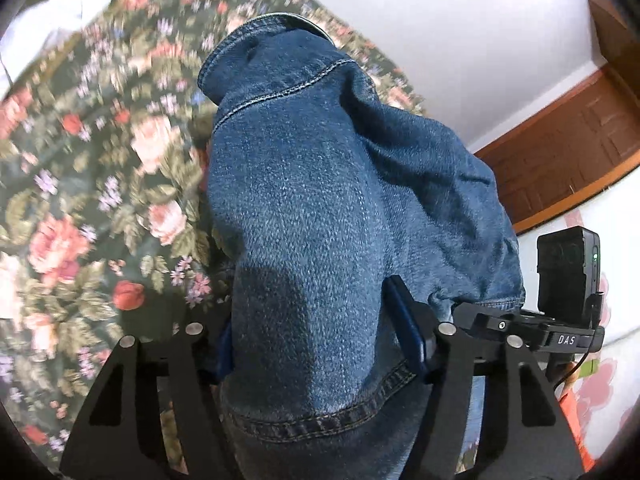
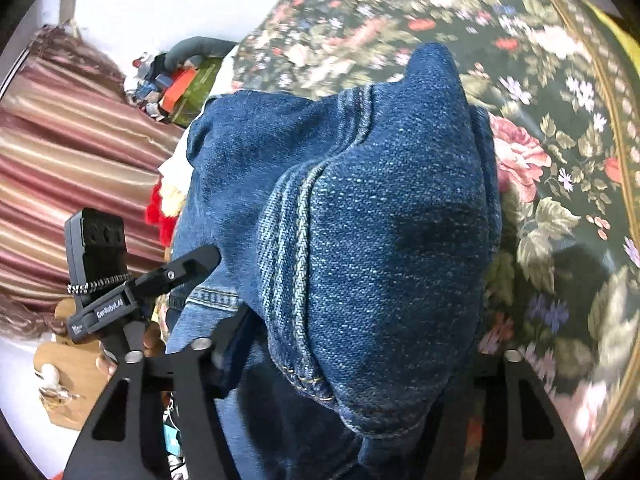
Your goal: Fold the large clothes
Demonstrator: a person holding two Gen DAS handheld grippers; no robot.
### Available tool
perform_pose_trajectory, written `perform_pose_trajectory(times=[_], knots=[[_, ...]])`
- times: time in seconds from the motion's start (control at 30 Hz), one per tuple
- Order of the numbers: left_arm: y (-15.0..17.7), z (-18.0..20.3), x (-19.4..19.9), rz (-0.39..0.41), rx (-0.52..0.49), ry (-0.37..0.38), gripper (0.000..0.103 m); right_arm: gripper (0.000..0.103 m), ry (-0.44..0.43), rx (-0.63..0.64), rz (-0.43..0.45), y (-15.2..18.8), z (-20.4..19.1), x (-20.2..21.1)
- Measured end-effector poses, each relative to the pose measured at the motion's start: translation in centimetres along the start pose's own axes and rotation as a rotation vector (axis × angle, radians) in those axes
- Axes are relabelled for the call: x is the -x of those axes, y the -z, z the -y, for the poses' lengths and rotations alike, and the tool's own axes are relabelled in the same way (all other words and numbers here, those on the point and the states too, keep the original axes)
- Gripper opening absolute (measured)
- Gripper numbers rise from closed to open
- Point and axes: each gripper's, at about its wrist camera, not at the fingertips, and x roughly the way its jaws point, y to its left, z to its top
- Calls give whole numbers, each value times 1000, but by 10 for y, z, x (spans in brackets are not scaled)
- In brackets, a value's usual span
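A blue denim jacket (image 1: 320, 184) hangs bunched between my two grippers, lifted above a floral bedspread (image 1: 88, 184). My left gripper (image 1: 320, 344) is shut on a thick fold of the jacket near its stitched hem; one blue pad (image 1: 408, 328) shows at the right of the fold. In the right wrist view the jacket (image 2: 380, 240) fills the middle, with a double-stitched seam running down it. My right gripper (image 2: 352, 360) is shut on the denim; its right finger is hidden under cloth. The other gripper shows at the edge of each view (image 1: 568, 280) (image 2: 100, 272).
The floral bedspread (image 2: 560, 160) lies under and beyond the jacket. A white wall and brown wooden door (image 1: 568, 148) are at the right. Striped pink curtains (image 2: 72, 152) and a clutter of small items (image 2: 168, 84) sit at the left of the right view.
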Motion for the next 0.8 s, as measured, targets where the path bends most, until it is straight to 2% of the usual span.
perform_pose_trajectory(times=[0.17, 0.5, 0.67, 0.8], knots=[[6, 15, 59, 67, -74, -20, 61, 52, 8, 57, 20, 12, -49, 20], [12, 1, 174, 219, -91, -15, 61, 51, -11, 196, 99, 31, -167, 48], [21, -22, 211, 254, -85, -46, 61, 49, -44, 220, 77, 43, -207, 33], [31, -53, 224, 229, -53, -67, 61, 49, -61, 215, 43, 57, -222, 3]])
